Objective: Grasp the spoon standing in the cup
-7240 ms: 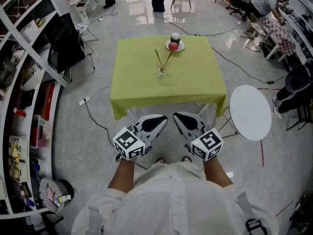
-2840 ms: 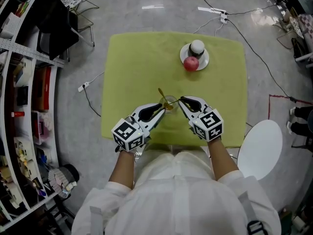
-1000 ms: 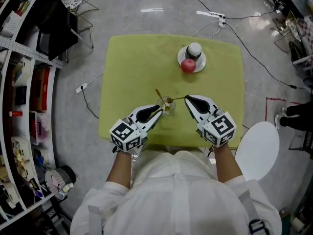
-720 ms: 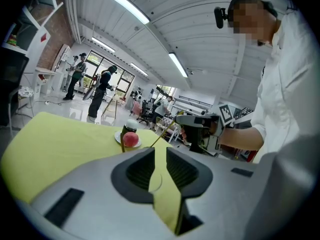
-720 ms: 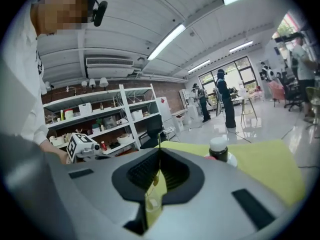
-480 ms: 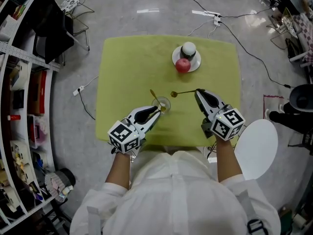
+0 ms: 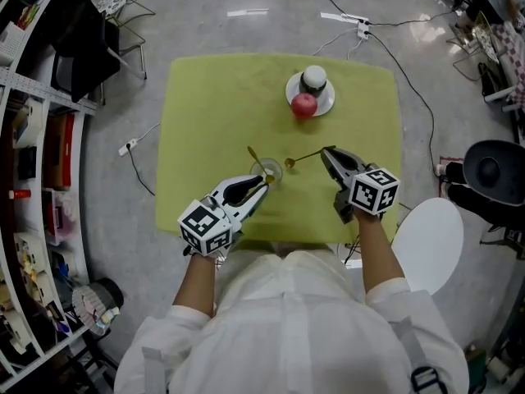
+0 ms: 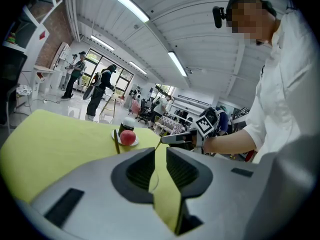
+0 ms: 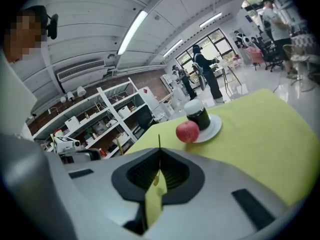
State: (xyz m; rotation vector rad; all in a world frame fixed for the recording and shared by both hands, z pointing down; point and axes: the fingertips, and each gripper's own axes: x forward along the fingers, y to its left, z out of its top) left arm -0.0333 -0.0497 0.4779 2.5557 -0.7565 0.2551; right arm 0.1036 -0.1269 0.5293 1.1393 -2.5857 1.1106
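Grey floor and shelving [image 7: 33, 138] on the left surround a yellow-green tabletop [image 7: 205, 97]. I see a glass cup [image 7: 268, 171] near its middle with the other spoon [image 7: 256, 158] leaning in it. My left hand-held gripper [image 7: 261, 185] pinches the cup's near wall. My right hand-held gripper [image 7: 326, 152] is clamped on the spoon [image 7: 303, 159], out of the cup, just right of it. The far plate [image 7: 325, 105] holds an apple [image 7: 303, 105] and a white-lidded jar [image 7: 313, 79]. Only the right gripper view shows boxes on the shelves, print too small to read.
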